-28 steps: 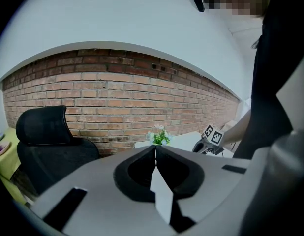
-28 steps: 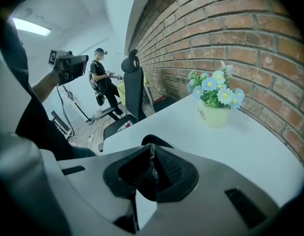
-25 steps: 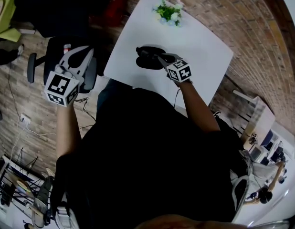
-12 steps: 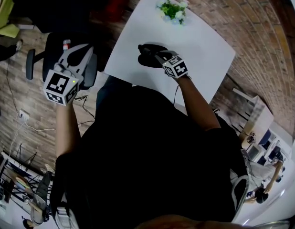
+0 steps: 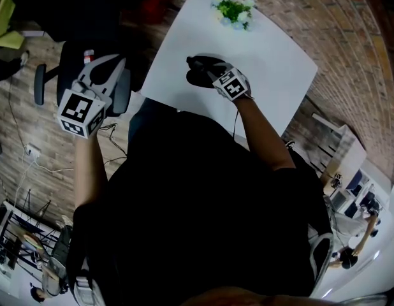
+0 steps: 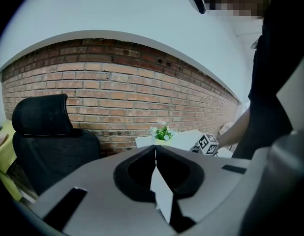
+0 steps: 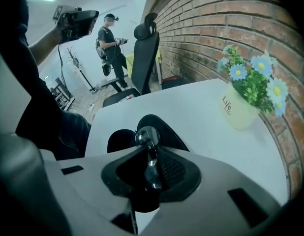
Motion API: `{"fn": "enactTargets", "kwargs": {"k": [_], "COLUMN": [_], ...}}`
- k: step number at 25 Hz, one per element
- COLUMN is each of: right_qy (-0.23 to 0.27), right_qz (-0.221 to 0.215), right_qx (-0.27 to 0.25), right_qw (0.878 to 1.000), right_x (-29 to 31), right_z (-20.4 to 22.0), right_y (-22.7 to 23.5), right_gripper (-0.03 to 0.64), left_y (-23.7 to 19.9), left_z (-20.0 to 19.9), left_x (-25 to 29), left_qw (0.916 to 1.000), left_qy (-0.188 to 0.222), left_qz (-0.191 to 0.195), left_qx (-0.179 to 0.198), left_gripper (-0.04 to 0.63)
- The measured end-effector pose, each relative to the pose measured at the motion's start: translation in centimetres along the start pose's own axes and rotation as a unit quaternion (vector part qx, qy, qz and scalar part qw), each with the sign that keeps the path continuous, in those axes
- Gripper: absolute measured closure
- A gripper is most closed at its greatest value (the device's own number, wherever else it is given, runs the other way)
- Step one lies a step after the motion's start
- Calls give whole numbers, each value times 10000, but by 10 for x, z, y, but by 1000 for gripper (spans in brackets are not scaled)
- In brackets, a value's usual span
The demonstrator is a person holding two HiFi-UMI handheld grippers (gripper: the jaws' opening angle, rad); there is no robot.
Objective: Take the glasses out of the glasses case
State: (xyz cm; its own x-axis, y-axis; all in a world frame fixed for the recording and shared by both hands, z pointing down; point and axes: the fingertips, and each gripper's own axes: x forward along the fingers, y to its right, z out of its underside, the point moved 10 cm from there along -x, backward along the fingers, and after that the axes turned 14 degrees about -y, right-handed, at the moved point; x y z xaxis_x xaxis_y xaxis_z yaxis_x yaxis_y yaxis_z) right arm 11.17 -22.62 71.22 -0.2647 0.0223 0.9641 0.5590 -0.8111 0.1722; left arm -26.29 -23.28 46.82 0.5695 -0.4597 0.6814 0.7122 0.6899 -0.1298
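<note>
On the white table (image 5: 273, 56) lies a black glasses case (image 5: 196, 64), lying open. In the right gripper view its two dark halves (image 7: 121, 139) show just beyond the jaws. My right gripper (image 7: 148, 149) is shut on the glasses (image 7: 147, 134), with one lens sticking up above the fingertips over the case. In the head view the right gripper (image 5: 208, 72) sits right at the case. My left gripper (image 5: 118, 62) hangs off the table's left side over the chair, shut and with nothing in it (image 6: 155, 148).
A small pot of flowers (image 5: 234, 10) stands at the table's far edge, near the brick wall (image 7: 226, 28). A black office chair (image 5: 69, 62) is left of the table. A person (image 7: 110, 38) stands far off in the room. A white cabinet (image 5: 340, 155) is at the right.
My right gripper has edged a little closer over the case. The left gripper has hardly moved. The view itself has shifted slightly.
</note>
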Motion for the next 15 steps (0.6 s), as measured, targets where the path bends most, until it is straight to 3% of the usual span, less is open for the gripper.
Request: {"fn": "enactTargets", "kwargs": {"k": [15], "right_qy": [-422], "right_qz": [150], "right_qx": [-361], "right_qw": [9983], "right_x": [25], "right_z": [-6], "right_y": [1], "right_gripper": [540], "left_y": [-6], "left_z": [-4], "left_x": [9], "left_qw": [10000], "left_qy": [-25], "left_qz": [73], "left_qx": [48], "left_gripper": [584]}}
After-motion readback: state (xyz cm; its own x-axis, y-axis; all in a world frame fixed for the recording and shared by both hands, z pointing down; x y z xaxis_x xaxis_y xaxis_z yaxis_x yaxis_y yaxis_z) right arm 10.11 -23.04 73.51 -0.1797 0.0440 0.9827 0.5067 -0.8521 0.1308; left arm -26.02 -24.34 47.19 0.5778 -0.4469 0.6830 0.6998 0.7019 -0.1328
